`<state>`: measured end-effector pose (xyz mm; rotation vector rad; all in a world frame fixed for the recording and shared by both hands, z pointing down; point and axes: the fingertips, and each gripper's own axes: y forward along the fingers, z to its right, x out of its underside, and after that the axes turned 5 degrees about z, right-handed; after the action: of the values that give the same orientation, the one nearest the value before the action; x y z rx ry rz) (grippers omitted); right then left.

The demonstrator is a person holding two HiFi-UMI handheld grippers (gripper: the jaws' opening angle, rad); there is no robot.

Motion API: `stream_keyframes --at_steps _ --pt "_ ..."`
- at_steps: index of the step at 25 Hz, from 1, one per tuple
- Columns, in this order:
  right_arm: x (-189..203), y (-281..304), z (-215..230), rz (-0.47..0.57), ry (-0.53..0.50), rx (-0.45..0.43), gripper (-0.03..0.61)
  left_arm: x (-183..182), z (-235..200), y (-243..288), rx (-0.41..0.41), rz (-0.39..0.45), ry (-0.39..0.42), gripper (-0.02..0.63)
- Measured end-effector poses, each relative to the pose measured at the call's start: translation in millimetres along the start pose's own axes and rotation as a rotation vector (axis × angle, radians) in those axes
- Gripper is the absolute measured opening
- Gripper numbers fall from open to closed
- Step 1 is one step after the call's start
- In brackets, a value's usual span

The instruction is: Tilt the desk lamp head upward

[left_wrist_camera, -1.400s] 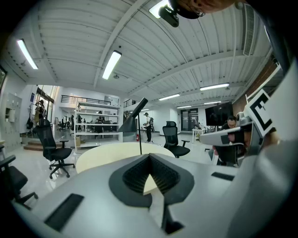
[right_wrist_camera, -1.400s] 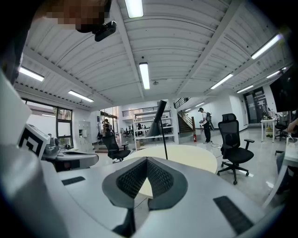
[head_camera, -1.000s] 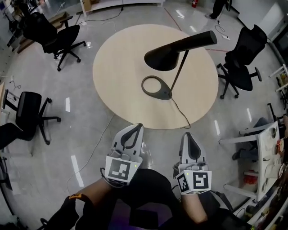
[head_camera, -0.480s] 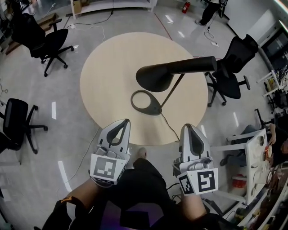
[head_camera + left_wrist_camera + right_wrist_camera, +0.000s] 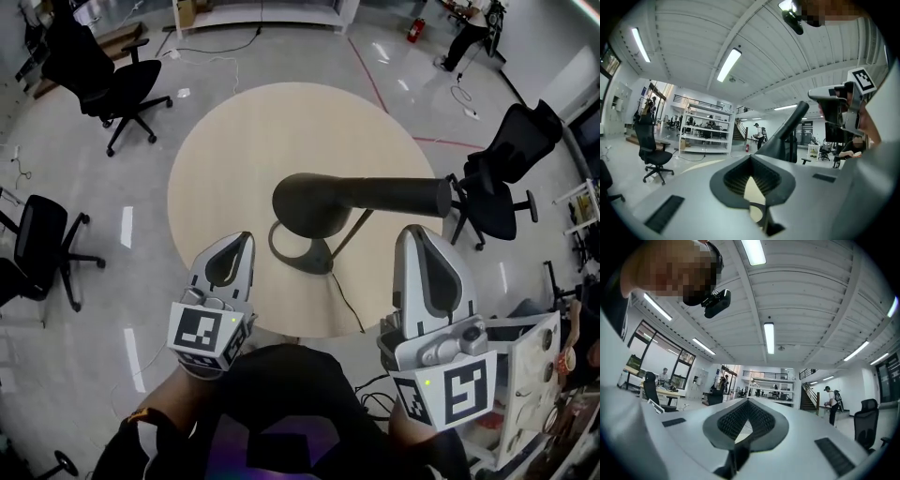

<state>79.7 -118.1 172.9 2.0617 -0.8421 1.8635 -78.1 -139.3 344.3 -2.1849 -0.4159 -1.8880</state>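
Note:
A black desk lamp stands on the round wooden table (image 5: 234, 141). Its head (image 5: 314, 202) points left and lies about level, its long barrel (image 5: 403, 195) reaches right, and its ring base (image 5: 298, 251) rests near the table's front edge. My left gripper (image 5: 239, 244) hovers just left of the base, shut and empty. To the right of the lamp stem, under the barrel's end, my right gripper (image 5: 418, 234) is held higher, also shut and empty. Neither touches the lamp. In the left gripper view the lamp (image 5: 785, 133) rises beyond my shut left gripper (image 5: 751, 158). The right gripper view shows only my right gripper (image 5: 747, 401) and the room.
The lamp's cable (image 5: 345, 305) runs off the table's front edge. Black office chairs stand around: two at the left (image 5: 112, 80) (image 5: 42, 239), one at the right (image 5: 506, 178). A white rack (image 5: 539, 352) stands at the lower right. A person (image 5: 469, 23) walks far behind.
The view has closed in on the table. Both grippers have come forward and up, from below the table's edge to beside the lamp base and stem. The lamp itself stands as before.

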Motion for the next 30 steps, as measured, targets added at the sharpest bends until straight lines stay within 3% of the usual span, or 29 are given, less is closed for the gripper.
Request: stream_keyframes --at_steps 5,9,20,30 --pt "-38 31 34 0.057 -0.067 -0.062 0.009 2 -10 37 -0.050 -0.032 -0.025 0.048" --pt "-43 58 47 0.047 -0.103 -0.055 0.009 19 -27 50 -0.025 -0.062 -0.123 0.048" --pt "-26 92 71 -0.085 -0.120 0.046 0.009 61 -43 77 0.186 -0.113 -0.560 0.055" --pt "-9 103 77 -0.169 -0.121 0.073 0.009 77 -31 91 0.388 -0.152 -0.812 0.103"
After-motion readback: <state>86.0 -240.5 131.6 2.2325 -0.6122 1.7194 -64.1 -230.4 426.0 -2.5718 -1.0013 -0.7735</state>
